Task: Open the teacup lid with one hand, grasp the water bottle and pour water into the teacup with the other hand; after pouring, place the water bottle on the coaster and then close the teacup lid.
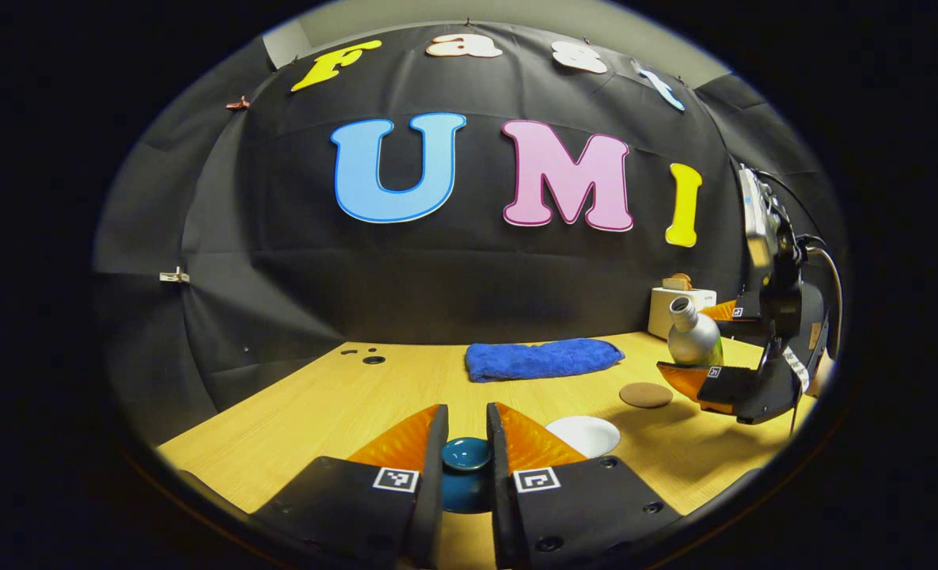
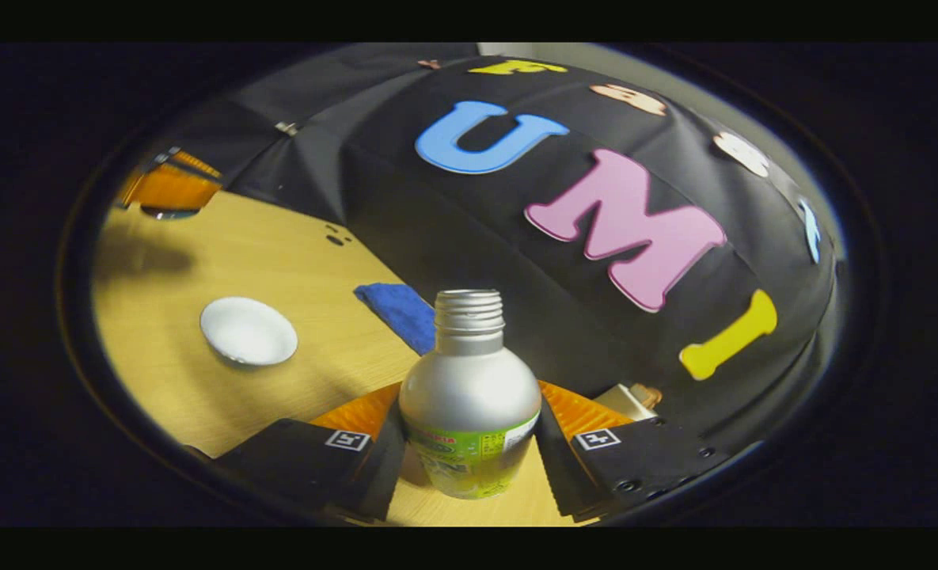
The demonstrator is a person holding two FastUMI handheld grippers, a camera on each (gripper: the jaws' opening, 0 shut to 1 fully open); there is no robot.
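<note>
Bottle (image 2: 469,404) of silver metal, uncapped, with a threaded neck and a green-and-yellow label round its lower body, sits between the fingers of the right gripper (image 2: 469,443), which press on it from both sides. In the left gripper view the same bottle (image 1: 693,336) is tilted, its open mouth leaning toward the middle of the table (image 1: 294,412), held up in the right gripper (image 1: 702,348) at the right edge. Just below it on the table lies a round brown coaster (image 1: 646,394), and nearer the camera a white cup (image 1: 583,435), open, shallow and bowl-like; the right gripper view shows that cup (image 2: 248,331) standing apart on the wood. The left gripper (image 1: 467,455) is clenched on a small dark-blue glossy lid (image 1: 466,454), held off the cup. A blue cloth (image 1: 544,358) lies by the wall.
</note>
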